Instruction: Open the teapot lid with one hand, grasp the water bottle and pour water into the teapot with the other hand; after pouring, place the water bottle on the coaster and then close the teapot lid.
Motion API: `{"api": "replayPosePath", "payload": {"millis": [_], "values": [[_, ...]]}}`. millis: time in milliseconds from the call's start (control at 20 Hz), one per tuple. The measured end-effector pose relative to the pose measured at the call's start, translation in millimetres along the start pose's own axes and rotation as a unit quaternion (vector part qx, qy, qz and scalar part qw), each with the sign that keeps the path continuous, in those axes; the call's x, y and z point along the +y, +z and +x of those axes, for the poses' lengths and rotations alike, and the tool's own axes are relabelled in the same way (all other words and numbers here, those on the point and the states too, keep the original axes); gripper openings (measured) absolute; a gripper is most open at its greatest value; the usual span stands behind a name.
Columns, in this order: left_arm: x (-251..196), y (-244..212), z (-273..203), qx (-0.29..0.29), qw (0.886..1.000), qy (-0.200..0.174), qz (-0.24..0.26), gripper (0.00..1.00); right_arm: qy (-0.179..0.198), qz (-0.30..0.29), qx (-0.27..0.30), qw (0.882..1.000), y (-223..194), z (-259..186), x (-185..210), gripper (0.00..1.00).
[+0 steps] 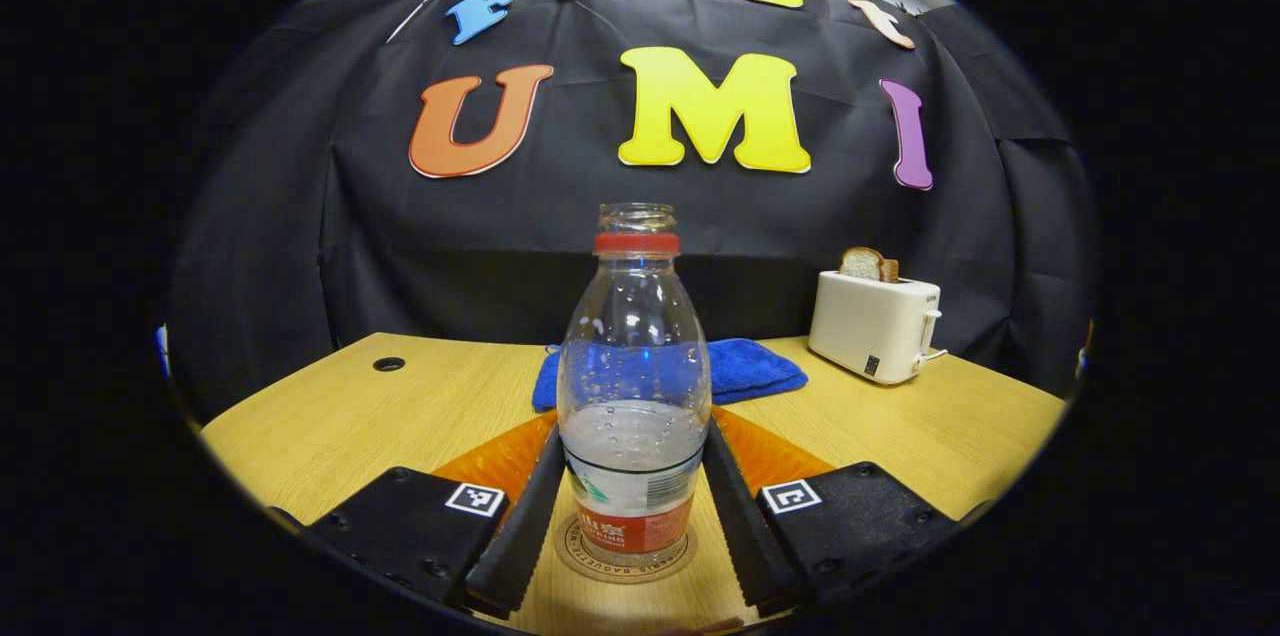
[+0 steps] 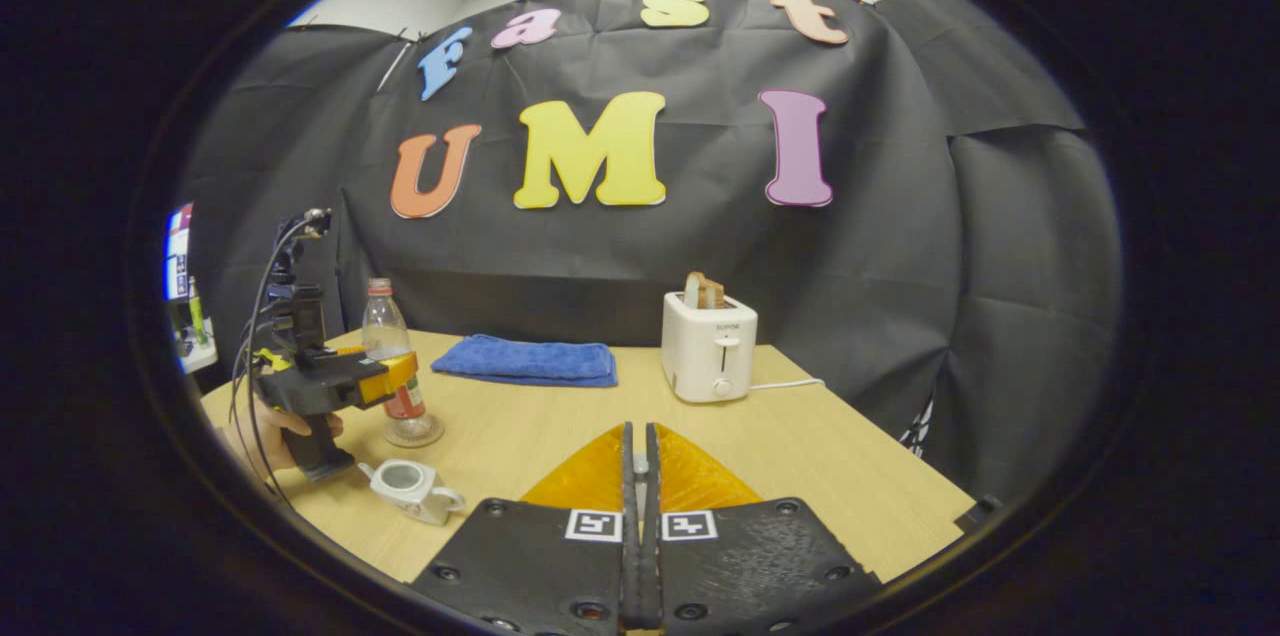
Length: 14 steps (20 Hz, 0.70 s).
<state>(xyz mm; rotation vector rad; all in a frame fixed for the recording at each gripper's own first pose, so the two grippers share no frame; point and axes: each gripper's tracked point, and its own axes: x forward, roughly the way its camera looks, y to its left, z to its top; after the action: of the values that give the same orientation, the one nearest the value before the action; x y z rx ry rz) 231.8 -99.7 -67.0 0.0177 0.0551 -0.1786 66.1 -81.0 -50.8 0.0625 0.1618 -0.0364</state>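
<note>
A clear water bottle with a red neck ring and no cap stands upright on a round coaster, part full. My left gripper has a finger pressed against each side of its lower body. In the right gripper view the same bottle stands at the far left on the coaster, with the left gripper around it and a hand holding that tool. A small white teapot sits in front of it, its top uncovered. My right gripper is shut, with nothing seen between its fingers.
A white toaster with bread in its slots stands at the back of the wooden table, its cord trailing right. A folded blue towel lies to its left, behind the bottle. A cable hole is at the table's back left.
</note>
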Motion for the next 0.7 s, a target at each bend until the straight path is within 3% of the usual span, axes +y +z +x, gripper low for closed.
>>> {"api": "replayPosePath", "payload": {"millis": [550,700], "values": [[-6,6,-8,-0.001,0.999,0.005,0.053,0.83,-0.001,0.000,-0.003,1.000,1,0,0,0.00],[-15,16,-15,-0.013,0.999,-0.006,0.052,0.93,0.000,0.000,-0.004,1.000,2,-1,0,0.00]]}}
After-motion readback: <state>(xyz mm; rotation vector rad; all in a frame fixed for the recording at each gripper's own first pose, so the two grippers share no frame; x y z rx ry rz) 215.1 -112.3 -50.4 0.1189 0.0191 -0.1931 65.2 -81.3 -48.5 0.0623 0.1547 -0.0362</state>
